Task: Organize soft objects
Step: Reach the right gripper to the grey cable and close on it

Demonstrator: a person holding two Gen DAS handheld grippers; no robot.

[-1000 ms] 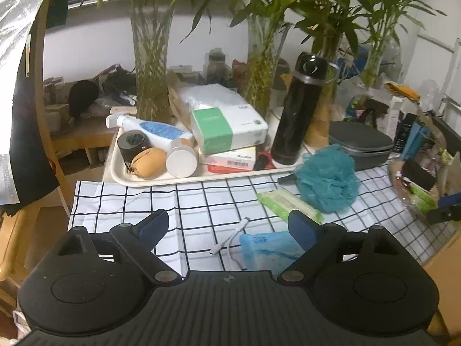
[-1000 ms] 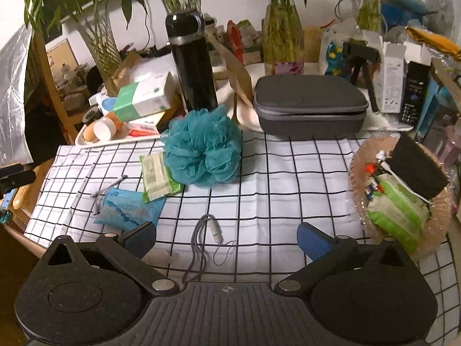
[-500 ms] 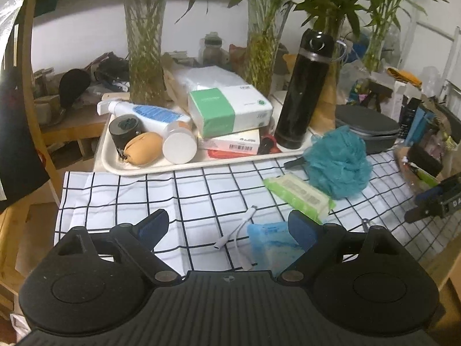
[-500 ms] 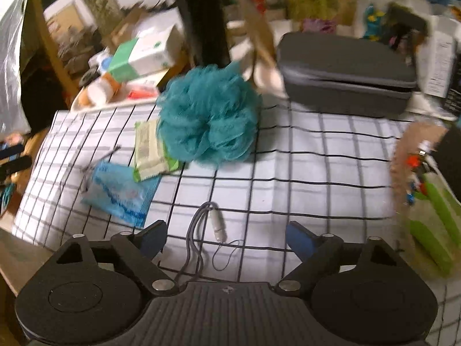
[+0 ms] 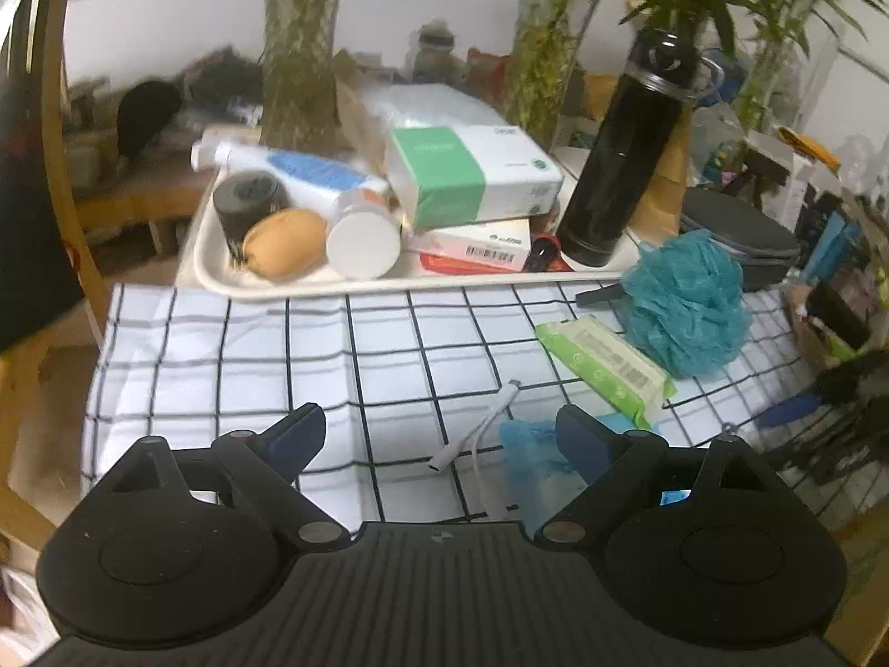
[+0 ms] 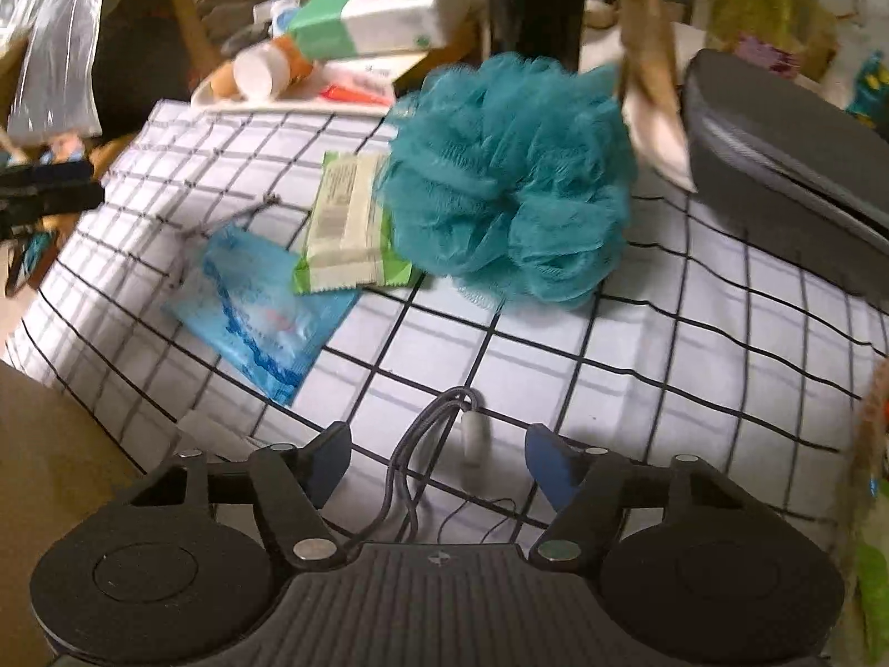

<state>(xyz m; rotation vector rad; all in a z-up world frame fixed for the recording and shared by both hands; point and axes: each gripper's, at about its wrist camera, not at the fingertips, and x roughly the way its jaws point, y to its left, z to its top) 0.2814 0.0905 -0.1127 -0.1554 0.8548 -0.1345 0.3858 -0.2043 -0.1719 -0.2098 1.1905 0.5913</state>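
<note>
My left hand-held gripper (image 5: 439, 436) hangs wide open and empty over the checked cloth on the table (image 5: 233, 367), a white adapter cable (image 5: 478, 436) lying between its fingers and a blue packet (image 5: 536, 458) by the right one. My right hand-held gripper (image 6: 436, 453) is closing around a grey cord (image 6: 428, 433), its pads not yet touching it. The teal bath pouf (image 6: 508, 178) sits further back, against a green wipes pack (image 6: 350, 222).

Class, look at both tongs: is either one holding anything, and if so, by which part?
Nothing is held. The left tongs stand open over the cloth. The right tongs are closing around a grey cord, their pads not yet touching it.
</note>
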